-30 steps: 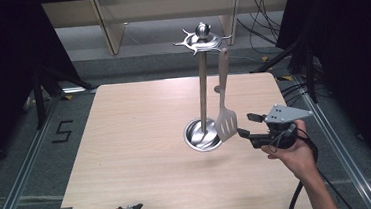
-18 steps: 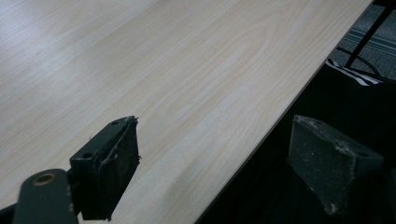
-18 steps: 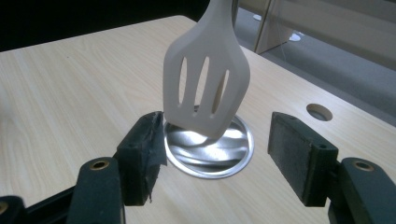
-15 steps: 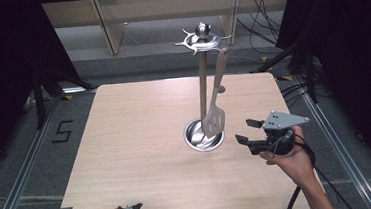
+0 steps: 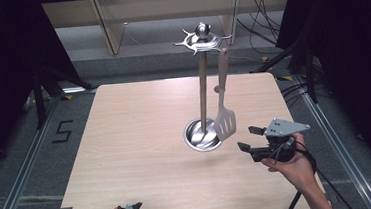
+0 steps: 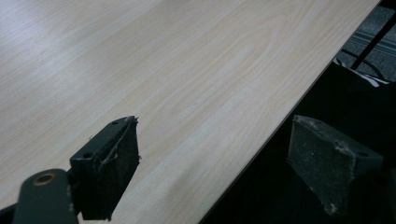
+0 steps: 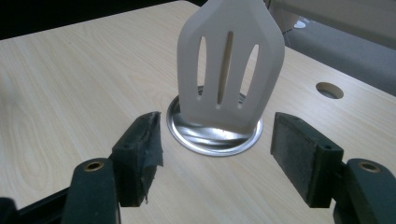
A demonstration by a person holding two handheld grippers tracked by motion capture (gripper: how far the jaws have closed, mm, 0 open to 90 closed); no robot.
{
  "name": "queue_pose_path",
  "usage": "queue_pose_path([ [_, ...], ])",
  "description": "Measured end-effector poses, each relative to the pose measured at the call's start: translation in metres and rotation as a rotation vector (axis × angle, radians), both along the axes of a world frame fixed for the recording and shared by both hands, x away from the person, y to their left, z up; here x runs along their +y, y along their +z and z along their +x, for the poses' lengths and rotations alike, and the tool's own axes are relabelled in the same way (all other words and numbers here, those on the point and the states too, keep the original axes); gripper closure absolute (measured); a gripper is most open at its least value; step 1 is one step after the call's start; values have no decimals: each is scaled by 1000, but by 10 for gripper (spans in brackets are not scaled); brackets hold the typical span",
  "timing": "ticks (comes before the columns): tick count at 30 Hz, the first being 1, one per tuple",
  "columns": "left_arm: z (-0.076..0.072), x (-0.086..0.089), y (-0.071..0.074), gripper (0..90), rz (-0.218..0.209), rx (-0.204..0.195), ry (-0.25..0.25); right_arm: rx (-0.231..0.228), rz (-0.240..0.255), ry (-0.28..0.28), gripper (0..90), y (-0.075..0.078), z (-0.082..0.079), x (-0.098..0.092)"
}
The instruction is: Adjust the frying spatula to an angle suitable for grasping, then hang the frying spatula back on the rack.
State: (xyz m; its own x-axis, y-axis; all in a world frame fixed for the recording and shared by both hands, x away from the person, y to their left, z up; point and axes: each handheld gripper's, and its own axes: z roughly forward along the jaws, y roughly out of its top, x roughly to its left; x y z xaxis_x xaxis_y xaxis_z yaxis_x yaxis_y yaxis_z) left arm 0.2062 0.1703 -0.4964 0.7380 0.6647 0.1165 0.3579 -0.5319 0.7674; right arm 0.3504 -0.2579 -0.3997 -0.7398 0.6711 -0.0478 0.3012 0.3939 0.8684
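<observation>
The spatula (image 5: 224, 121) hangs from the rack (image 5: 199, 38), blade over its base, so the right tool (image 5: 250, 138) beside it gapes wide and empty.

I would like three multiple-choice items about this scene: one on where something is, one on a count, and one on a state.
1. Where is the spatula?
A. Flat on the table
B. Hanging from the top of the metal stand
C. Held by the left gripper

2. How many slots does the spatula's blade have?
A. Three
B. Five
C. None

3. How do the jaws of the right gripper stand?
A. Shut on the spatula
B. Shut on nothing
C. Open, holding nothing

Answers:
1 B: its handle hangs from a hook at the stand's top.
2 A: the right gripper view shows three slots.
3 C: there is a wide gap between the pads, short of the blade.
</observation>
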Motion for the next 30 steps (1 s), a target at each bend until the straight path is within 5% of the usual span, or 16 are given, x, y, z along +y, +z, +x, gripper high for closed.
queue_pose_path([
  [4,0,0,0,157,3,2,-3,8,-5,-1,337,-3,-5,2],
  [6,-1,0,0,157,-4,34,-2,18,-12,7,336,-6,-5,2],
  [8,-1,-1,-1,157,5,7,3,26,-27,4,334,-11,-5,2],
  [13,-2,-1,0,156,-10,12,4,38,-43,15,331,-19,-6,3],
  [16,0,2,0,157,23,9,-14,58,-46,6,326,-23,-6,1],
  [18,-2,0,0,157,0,13,-2,74,-41,-4,326,-24,-9,1],
  [22,-2,-1,-1,157,9,8,-6,46,-56,16,325,-26,-8,-1],
  [30,-2,0,0,157,4,7,8,74,-43,-4,323,-31,-12,-4],
])
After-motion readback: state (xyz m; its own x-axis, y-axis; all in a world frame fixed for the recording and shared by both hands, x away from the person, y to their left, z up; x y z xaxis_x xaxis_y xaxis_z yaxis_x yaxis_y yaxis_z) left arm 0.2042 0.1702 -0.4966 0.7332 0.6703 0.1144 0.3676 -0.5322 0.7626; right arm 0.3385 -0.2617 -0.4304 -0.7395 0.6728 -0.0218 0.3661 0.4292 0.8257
